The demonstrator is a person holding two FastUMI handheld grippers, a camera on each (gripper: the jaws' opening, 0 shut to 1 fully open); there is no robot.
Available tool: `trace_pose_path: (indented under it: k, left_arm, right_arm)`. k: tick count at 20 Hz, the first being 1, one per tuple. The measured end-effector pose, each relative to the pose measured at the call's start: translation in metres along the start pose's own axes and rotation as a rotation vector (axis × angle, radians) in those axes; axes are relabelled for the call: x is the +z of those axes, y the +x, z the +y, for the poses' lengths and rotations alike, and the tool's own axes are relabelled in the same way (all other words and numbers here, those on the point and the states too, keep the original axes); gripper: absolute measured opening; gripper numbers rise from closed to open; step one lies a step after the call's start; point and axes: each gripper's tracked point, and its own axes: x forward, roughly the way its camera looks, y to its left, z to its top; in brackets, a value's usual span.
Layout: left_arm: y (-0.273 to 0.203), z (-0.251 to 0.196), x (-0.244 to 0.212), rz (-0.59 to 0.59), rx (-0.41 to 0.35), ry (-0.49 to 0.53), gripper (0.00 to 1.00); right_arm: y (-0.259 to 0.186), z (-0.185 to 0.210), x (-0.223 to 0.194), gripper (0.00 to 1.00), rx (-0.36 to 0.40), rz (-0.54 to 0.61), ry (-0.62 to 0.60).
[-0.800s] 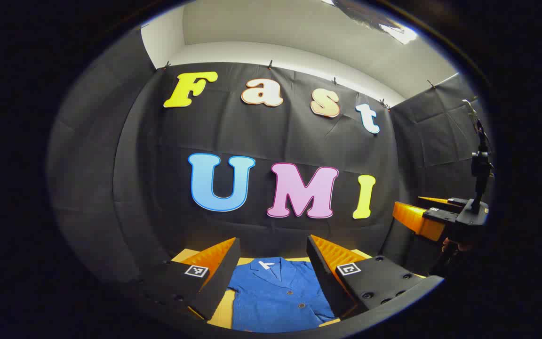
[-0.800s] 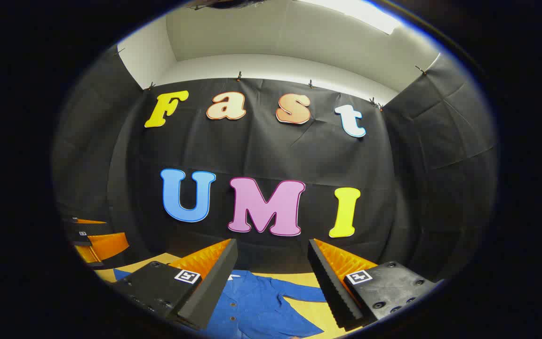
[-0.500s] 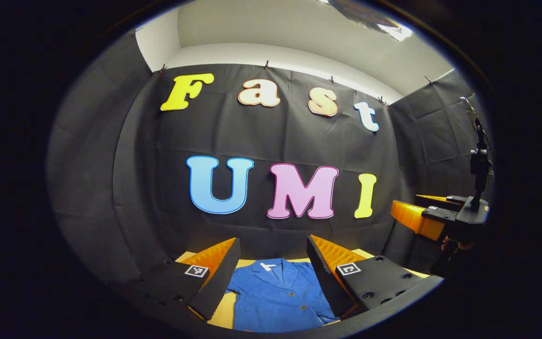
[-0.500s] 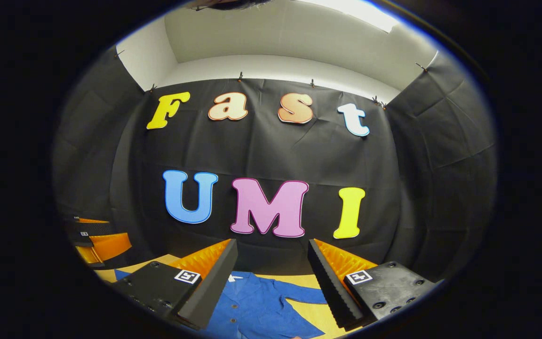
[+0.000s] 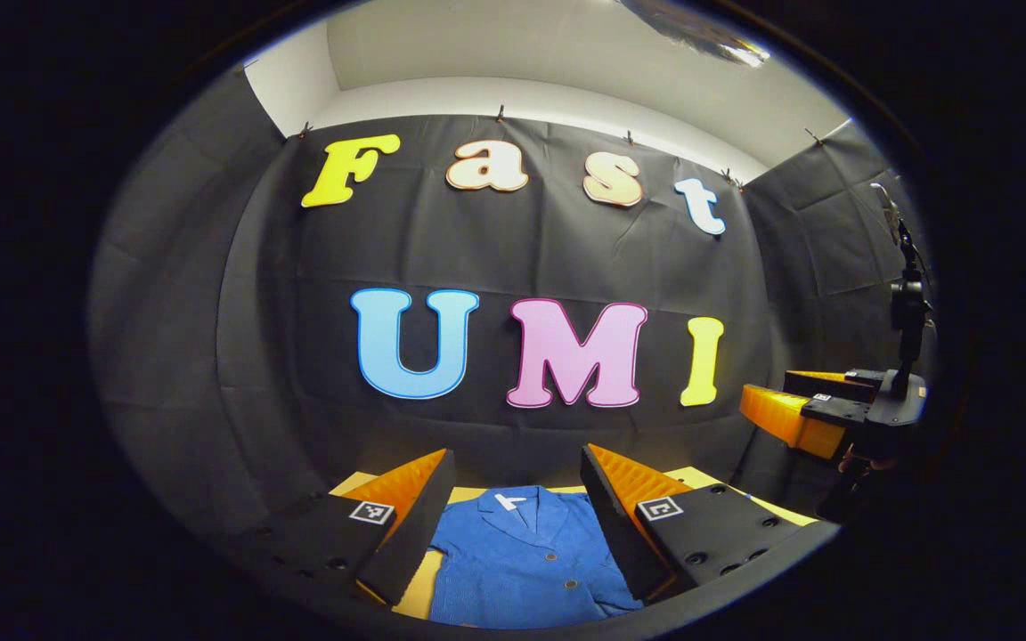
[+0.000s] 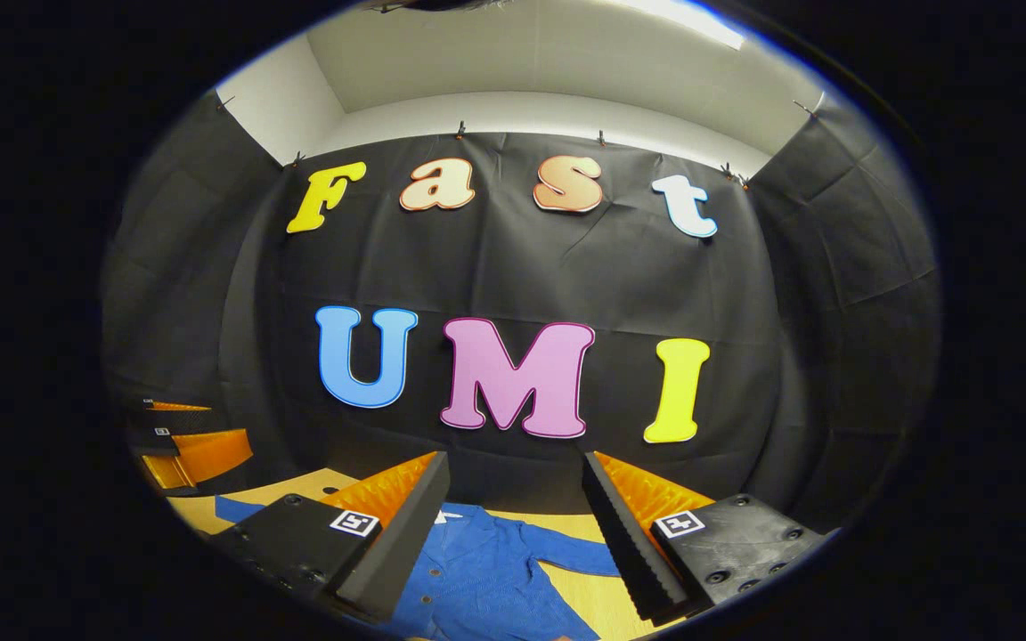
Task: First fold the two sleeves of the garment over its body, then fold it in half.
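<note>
A blue buttoned shirt point(image 5: 526, 556) lies flat on the tan table point(image 5: 413, 595), collar toward the wall. My left gripper point(image 5: 517, 463) hovers open above it, the shirt's body showing between the fingers. In the right gripper view the same shirt point(image 6: 477, 574) lies with one sleeve point(image 6: 571, 556) stretched to the right. My right gripper point(image 6: 516, 463) is open above the shirt and holds nothing. The right gripper point(image 5: 793, 405) also appears at the far right of the left gripper view, with a hand under it. The left gripper point(image 6: 183, 436) appears at the left edge of the right gripper view.
Black cloth walls close the booth behind and on both sides of the table point(image 6: 589, 592). A dark stand with a small device point(image 5: 909, 312) rises at the far right.
Both grippers have drifted slightly forward toward the wall and stayed open. A little more of the shirt's left sleeve shows in the right gripper view. The shirt has not moved.
</note>
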Motion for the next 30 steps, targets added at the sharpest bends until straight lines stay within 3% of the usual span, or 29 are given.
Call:
trace_pose_path:
  k: [5, 7, 9, 11, 15, 23, 28, 30]
  left_arm:
    - [0.012, -0.011, 0.001, -0.035, 0.061, 0.074, 0.81]
    - [0.011, -0.02, 0.0, -0.024, 0.066, 0.091, 0.81]
    - [0.012, -0.035, -0.002, -0.016, 0.055, 0.088, 0.81]
    - [0.009, -0.043, -0.007, 0.0, 0.091, 0.065, 0.81]
    - [0.013, -0.085, -0.018, 0.036, 0.02, 0.051, 0.81]
    - [0.032, -0.101, -0.027, 0.101, -0.031, 0.042, 0.81]
    - [0.049, -0.104, -0.028, 0.114, -0.045, 0.105, 0.81]
    - [0.057, -0.103, -0.027, 0.112, -0.049, 0.142, 0.81]
  right_arm:
    - [0.023, -0.019, -0.02, 0.96, 0.052, -0.025, 0.02]
    - [0.034, -0.027, -0.042, 0.92, 0.057, 0.021, 0.035]
    - [0.046, -0.041, -0.069, 0.96, 0.041, 0.095, 0.087]
    - [0.058, -0.057, -0.106, 0.96, 0.021, 0.203, 0.111]
    - [0.074, -0.121, -0.184, 0.96, -0.08, 0.409, 0.084]
    - [0.082, -0.276, -0.304, 0.96, -0.344, 0.661, 0.082]
    - [0.089, -0.347, -0.396, 0.97, -0.42, 0.852, -0.03]
    - [0.082, -0.356, -0.427, 0.98, -0.428, 0.957, 0.003]
